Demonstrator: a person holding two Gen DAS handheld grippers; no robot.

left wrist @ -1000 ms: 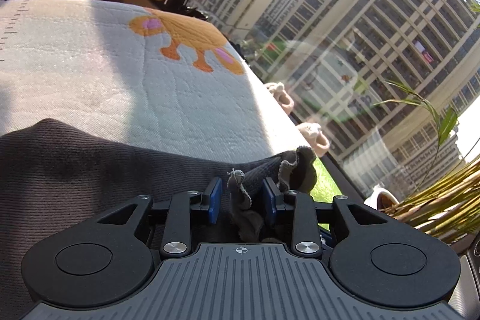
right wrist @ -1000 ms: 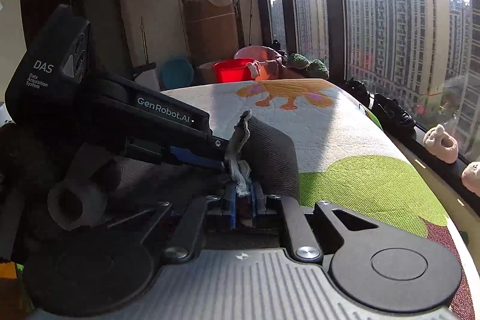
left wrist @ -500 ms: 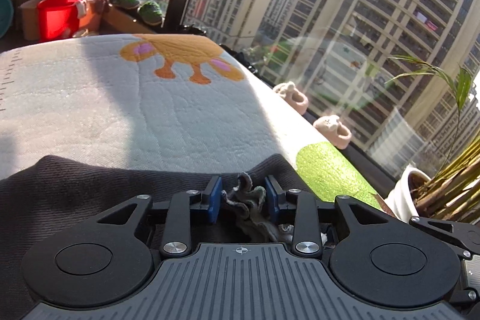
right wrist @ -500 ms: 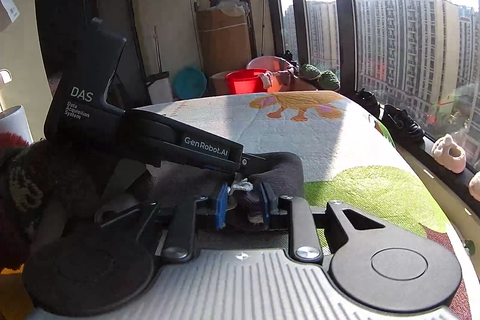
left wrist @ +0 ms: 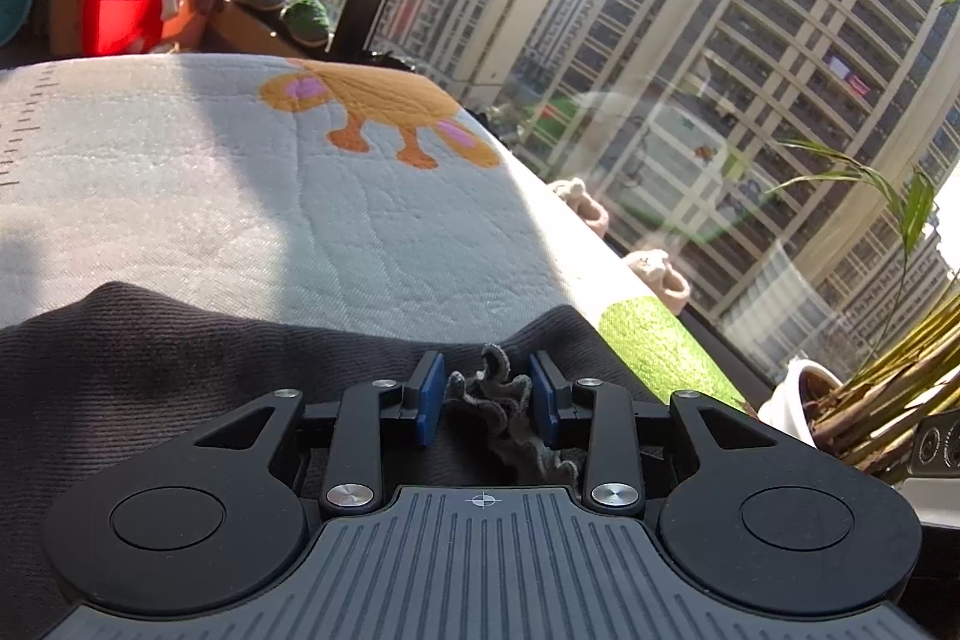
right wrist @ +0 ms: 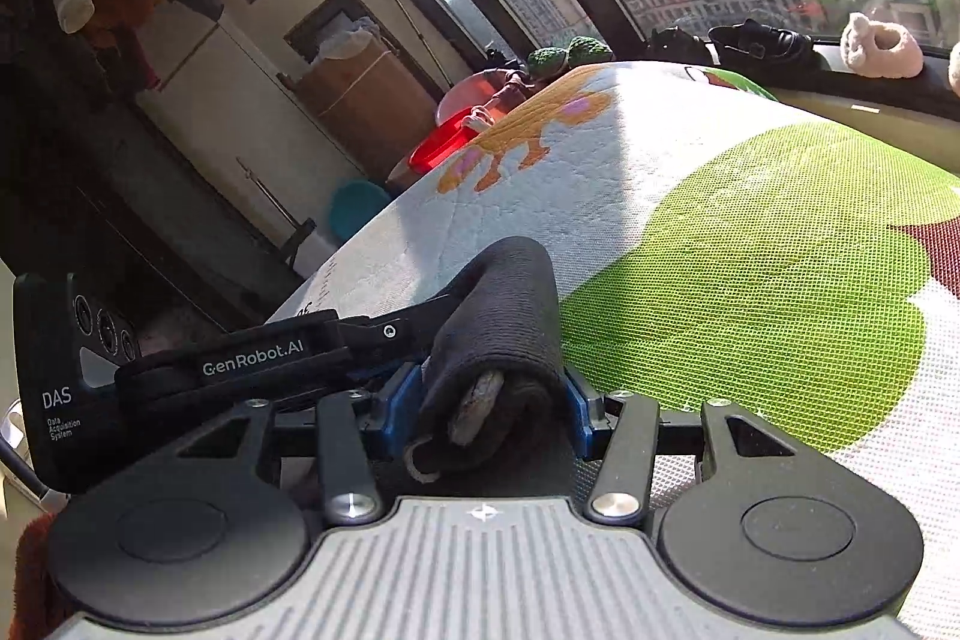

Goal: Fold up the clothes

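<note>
The left hand-held gripper (left wrist: 486, 403) stands parted around the dark garment's (left wrist: 180, 358) frilled edge; the right hand-held gripper (right wrist: 489, 409) brackets its rolled end (right wrist: 498, 334), grip uncertain.

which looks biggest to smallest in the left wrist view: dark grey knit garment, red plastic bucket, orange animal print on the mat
1. dark grey knit garment, though nearest the camera
2. orange animal print
3. red plastic bucket, farthest away

Garment (left wrist: 180, 358): dark grey ribbed knit, matt, frayed fuzzy edge. Mat (left wrist: 210, 196): quilted cloth, stitched, slightly nubby (green patch looks like open mesh weave). Left gripper (left wrist: 486, 394): matt black plastic, ribbed grey top plate, shiny metal pivot screws, blue pads (left wrist: 429, 397) smooth. Red bucket (left wrist: 123, 13): glossy translucent plastic.
</note>
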